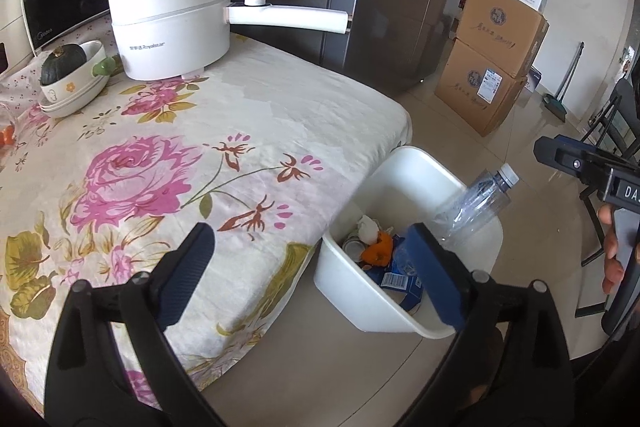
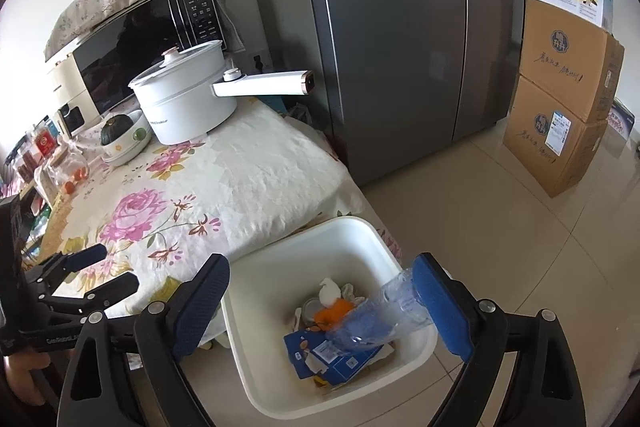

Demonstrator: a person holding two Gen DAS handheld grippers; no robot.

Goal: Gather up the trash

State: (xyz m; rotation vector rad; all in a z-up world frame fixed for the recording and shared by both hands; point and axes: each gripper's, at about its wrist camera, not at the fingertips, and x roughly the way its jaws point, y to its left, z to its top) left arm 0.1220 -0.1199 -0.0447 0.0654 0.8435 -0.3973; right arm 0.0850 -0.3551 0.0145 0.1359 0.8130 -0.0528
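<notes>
Both the left gripper [image 1: 308, 275] and the right gripper [image 2: 322, 305] stand wide, gripping nothing. The clear plastic bottle [image 2: 384, 315] leans on the white bin's [image 2: 280, 367] rim, neck outward. It could tip out onto the floor if knocked.

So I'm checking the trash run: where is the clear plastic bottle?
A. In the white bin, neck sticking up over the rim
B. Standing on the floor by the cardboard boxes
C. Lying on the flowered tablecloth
A: the bottle leans in the white bin among other trash.
</notes>
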